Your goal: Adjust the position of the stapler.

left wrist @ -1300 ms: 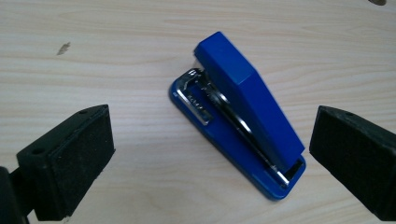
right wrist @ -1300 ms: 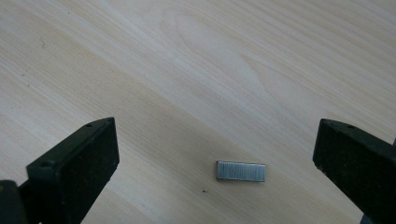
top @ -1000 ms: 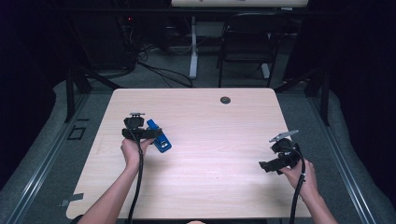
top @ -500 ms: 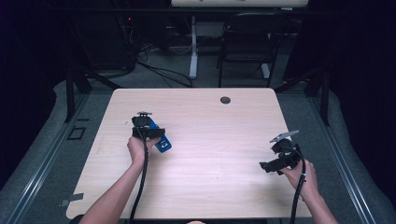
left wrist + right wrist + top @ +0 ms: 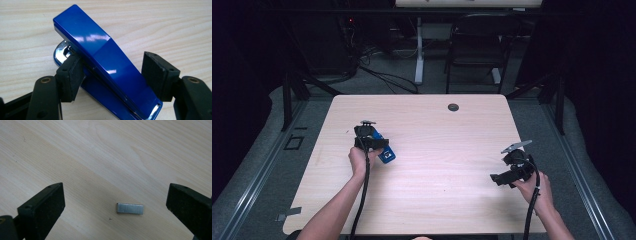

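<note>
A glossy blue stapler (image 5: 105, 57) with a chrome base lies on the wooden table (image 5: 437, 200), left of centre (image 5: 386, 156). My left gripper (image 5: 115, 75) straddles its rear half and its jaws have just been closing on it. The left pad (image 5: 71, 75) touches the stapler's side, while the right pad (image 5: 157, 75) stands a sliver off it. In the high view the left gripper (image 5: 376, 147) points down at the stapler. My right gripper (image 5: 499, 178) hovers near the table's right edge, open (image 5: 116, 205) over a small strip of staples (image 5: 130, 208) lying flat on the wood.
A dark round grommet (image 5: 453, 107) sits near the table's far edge. Behind the table stand a chair (image 5: 477, 45), a white post and loose cables on the floor. Metal rails run along both sides of the table.
The left gripper has shifted slightly onto the stapler and its jaws have narrowed around it. The stapler and the right gripper have stayed put.
</note>
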Demonstrator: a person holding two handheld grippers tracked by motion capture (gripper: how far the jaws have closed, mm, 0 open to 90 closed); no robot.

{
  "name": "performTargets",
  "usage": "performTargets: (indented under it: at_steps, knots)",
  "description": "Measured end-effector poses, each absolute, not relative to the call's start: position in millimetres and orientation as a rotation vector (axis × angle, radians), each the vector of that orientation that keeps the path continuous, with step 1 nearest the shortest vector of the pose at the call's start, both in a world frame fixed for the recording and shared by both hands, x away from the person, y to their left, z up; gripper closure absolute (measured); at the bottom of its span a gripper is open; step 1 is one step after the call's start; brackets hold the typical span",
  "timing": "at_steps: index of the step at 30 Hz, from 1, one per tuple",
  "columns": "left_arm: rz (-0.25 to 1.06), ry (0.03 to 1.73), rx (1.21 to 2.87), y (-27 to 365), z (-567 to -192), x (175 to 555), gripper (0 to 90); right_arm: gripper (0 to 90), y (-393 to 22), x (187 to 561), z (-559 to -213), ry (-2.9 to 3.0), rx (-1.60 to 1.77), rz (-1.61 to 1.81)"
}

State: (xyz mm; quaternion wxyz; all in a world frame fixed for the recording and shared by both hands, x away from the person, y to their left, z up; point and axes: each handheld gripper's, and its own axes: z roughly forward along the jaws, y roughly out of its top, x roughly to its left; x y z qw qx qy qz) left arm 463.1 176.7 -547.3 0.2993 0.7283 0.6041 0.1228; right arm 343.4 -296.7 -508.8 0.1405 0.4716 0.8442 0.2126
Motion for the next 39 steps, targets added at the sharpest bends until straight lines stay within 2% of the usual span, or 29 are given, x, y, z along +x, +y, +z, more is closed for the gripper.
performTargets:
  at_steps: [22, 39]
  knots:
    - [0.238, 1.567, 2.003, 184, -542, 467, 38.0, 2.1, -299, 340, -510, 2.445, 1.36, 0.596]
    - [0.155, 1.508, 2.067, 198, -539, 460, 46.3, 2.3, -300, 336, -510, 2.453, 1.361, 0.593]
